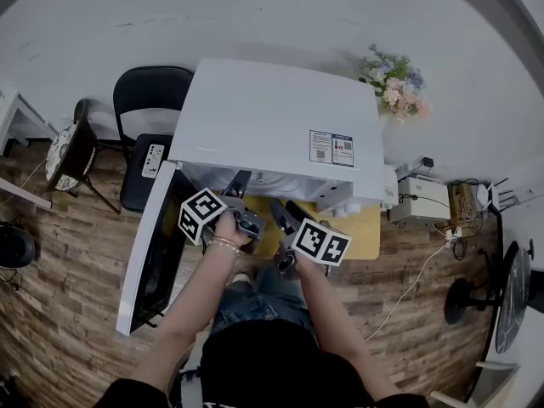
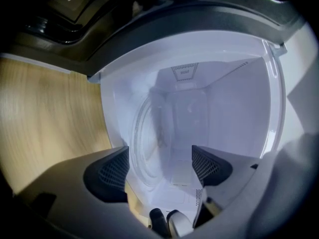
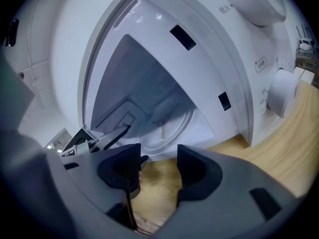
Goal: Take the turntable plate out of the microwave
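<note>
The turntable plate (image 3: 172, 126) lies inside the microwave (image 1: 280, 126), whose open door (image 1: 157, 245) stands at its left beside the left gripper (image 2: 159, 161), while the right gripper (image 3: 158, 158) hovers at its mouth, both with jaws apart and empty.

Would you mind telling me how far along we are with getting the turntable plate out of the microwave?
Done: the dark-windowed door of the white microwave stands open. In hand: the left gripper and right gripper hover before the cavity, jaws apart, gripping nothing. Left: the clear round glass turntable plate lies inside on the cavity floor, and it has yet to be gripped and drawn out.
</note>
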Demonstrator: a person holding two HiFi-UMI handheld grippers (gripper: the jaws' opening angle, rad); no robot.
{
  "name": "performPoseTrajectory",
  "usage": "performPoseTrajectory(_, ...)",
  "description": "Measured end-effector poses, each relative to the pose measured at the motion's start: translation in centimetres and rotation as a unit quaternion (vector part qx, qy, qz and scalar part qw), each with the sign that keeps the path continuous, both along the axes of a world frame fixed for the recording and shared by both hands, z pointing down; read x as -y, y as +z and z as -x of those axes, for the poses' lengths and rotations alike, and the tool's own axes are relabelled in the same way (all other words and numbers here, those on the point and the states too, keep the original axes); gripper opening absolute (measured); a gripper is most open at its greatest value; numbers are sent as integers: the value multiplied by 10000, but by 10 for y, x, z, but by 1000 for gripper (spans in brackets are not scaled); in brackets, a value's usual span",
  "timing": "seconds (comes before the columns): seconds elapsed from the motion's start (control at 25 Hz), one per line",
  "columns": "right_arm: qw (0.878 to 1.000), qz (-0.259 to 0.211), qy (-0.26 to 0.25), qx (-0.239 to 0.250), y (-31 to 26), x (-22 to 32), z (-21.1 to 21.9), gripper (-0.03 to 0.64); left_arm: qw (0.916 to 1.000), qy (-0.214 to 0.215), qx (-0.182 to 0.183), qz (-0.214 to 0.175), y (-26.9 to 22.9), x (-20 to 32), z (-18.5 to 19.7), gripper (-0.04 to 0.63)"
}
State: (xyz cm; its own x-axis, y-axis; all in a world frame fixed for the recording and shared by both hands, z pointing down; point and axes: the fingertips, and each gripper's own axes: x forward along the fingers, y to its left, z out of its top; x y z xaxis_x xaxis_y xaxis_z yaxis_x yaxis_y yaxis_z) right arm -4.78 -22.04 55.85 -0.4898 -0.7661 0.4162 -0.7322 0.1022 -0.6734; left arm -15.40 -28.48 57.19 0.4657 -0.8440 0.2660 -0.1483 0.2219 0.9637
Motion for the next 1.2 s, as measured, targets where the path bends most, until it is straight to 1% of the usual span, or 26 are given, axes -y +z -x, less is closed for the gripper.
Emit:
performPoseTrajectory(0.48, 10000, 46, 20, 7, 3, -5, -4, 233, 9998, 70, 79, -169, -3, 6, -5, 380)
performPoseTrajectory(0.72, 9999, 104, 37, 65, 7, -5, -7, 232, 9993, -149, -156, -295, -3, 11, -5, 379)
performPoseTrajectory(0.8, 9999, 102, 49, 112, 8, -4, -7, 230, 9990, -166, -209, -347, -3, 9, -4, 366)
performPoseTrajectory(0.92, 9993, 82, 112, 344, 8, 0, -7, 229, 9982, -200, -349, -451, -4, 7, -3, 344)
performPoseTrajectory(1.0, 9978, 119, 215, 610, 9, 3, -7, 229, 9975, -225, -398, -533, -7, 6, -1, 336)
performPoseTrajectory(1.04, 9967, 143, 270, 750, 11, 4, -7, 229, 9974, -235, -416, -547, -8, 6, -1, 321)
performPoseTrajectory(1.16, 9922, 135, 381, 1180, 12, 11, -4, 229, 9971, -280, -519, -477, -7, 5, 1, 311)
performPoseTrajectory(1.2, 9899, 118, 416, 1351, 11, 14, -3, 229, 9970, -308, -540, -466, -6, 4, 3, 297)
